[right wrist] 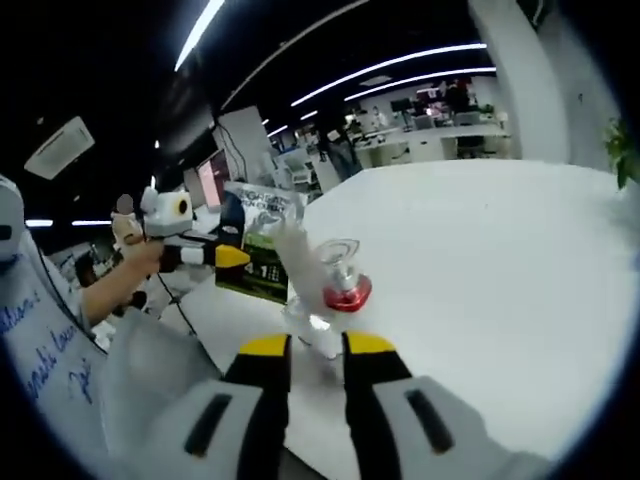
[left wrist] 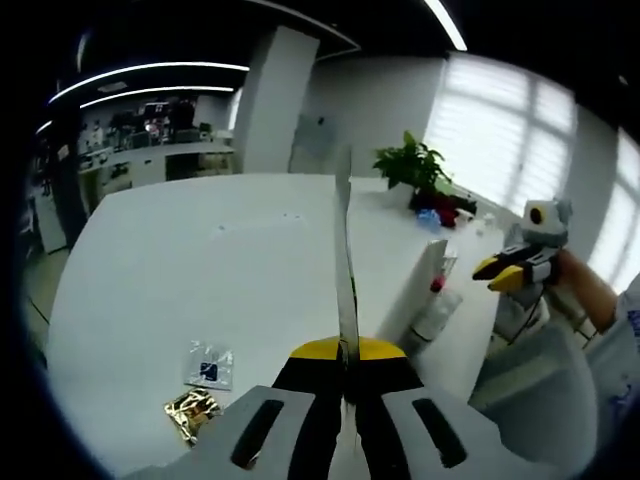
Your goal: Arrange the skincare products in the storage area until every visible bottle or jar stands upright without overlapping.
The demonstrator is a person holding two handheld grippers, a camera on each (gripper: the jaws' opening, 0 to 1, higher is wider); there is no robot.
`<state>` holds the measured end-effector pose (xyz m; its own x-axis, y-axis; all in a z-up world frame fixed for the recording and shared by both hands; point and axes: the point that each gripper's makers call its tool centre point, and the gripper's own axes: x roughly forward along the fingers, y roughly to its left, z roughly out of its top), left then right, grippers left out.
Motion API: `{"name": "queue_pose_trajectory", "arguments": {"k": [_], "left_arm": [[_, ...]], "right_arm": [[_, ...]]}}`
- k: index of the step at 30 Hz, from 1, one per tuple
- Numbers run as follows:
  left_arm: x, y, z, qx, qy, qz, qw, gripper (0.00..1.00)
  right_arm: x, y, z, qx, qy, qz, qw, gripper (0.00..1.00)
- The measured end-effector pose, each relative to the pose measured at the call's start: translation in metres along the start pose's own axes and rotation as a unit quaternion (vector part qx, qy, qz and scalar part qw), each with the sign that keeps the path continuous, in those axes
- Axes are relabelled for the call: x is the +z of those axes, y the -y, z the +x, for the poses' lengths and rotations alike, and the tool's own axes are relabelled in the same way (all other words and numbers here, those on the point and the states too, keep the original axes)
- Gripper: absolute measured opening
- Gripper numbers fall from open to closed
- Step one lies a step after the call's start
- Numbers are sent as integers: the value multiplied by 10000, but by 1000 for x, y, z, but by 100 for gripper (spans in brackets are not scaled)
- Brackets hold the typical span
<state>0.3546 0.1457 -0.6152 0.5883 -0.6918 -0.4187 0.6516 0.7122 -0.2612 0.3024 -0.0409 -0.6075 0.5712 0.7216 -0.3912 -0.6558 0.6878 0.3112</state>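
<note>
My left gripper [left wrist: 345, 362] is shut on a flat packet [left wrist: 345, 260], seen edge-on in the left gripper view. In the right gripper view the same packet [right wrist: 262, 248] shows green and white print, held up by the left gripper [right wrist: 225, 257] in a person's hand. A clear bottle with a red collar [right wrist: 345, 290] lies tilted just ahead of my right gripper [right wrist: 316, 345], whose jaws stand open with the bottle's clear end near the gap. From the left gripper view, this bottle [left wrist: 437, 308] lies on the white table [left wrist: 220, 250], with the right gripper [left wrist: 497, 272] a little to its right.
A small clear sachet [left wrist: 209, 364] and a crumpled gold wrapper [left wrist: 190, 410] lie near the table's front left. A white panel [left wrist: 424, 275] leans beside the bottle. A potted plant [left wrist: 412, 165] and small items stand at the far edge by the window.
</note>
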Motion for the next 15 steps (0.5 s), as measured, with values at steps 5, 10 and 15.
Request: {"name": "queue_pose_trajectory", "arguments": {"k": [5, 10, 15], "left_arm": [[-4, 6, -8, 12, 58, -62, 10000, 0], [-7, 8, -17, 42, 145, -248, 9996, 0], [-8, 18, -26, 8, 210, -303, 9993, 0]], "right_arm": [[-9, -10, 1, 64, 37, 195, 9998, 21], [-11, -17, 1, 101, 145, 418, 9990, 21], [-17, -27, 6, 221, 97, 522, 9983, 20]]}}
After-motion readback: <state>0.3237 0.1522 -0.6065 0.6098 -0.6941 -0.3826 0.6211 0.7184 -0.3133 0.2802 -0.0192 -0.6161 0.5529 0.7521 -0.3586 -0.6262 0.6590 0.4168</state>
